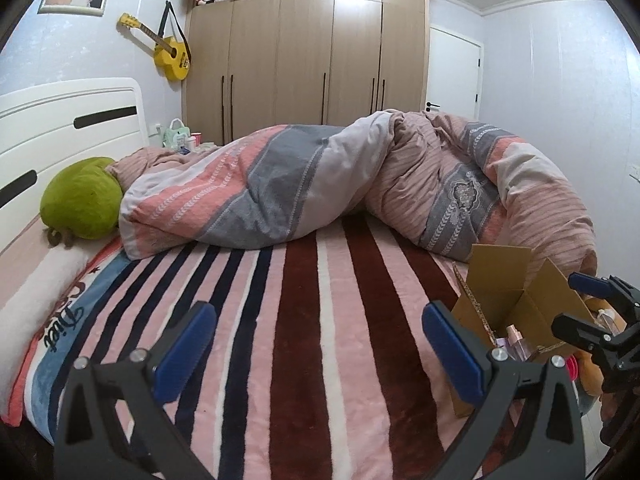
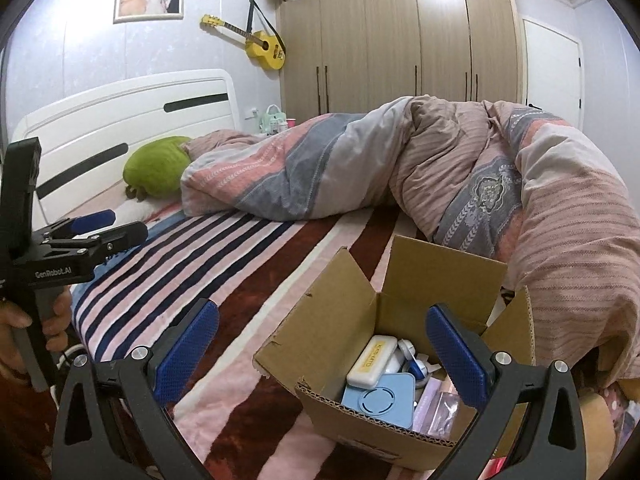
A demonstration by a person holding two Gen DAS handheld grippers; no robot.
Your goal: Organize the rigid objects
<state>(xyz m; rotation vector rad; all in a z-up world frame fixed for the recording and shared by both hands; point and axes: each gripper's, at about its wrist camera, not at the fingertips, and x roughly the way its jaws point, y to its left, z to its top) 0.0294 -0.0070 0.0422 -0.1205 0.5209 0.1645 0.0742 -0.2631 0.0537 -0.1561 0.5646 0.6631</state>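
An open cardboard box (image 2: pixel 344 320) stands on the striped bed near its right front edge; it also shows in the left wrist view (image 1: pixel 516 296). Inside it lie a white case (image 2: pixel 372 362), a light blue square case (image 2: pixel 380 400), a small blue-capped item (image 2: pixel 416 368) and pink packets (image 2: pixel 436 408). My right gripper (image 2: pixel 320 356) is open and empty, hovering just above the box's near left side. My left gripper (image 1: pixel 320 348) is open and empty over the bare striped blanket, left of the box; it shows from the side in the right wrist view (image 2: pixel 108 224).
A rumpled pink and grey duvet (image 1: pixel 320 184) lies across the far half of the bed and curls round behind the box. A green plush (image 1: pixel 80 200) rests by the white headboard (image 1: pixel 60 128). A wardrobe (image 1: pixel 320 60) and a yellow guitar (image 1: pixel 168 50) stand behind.
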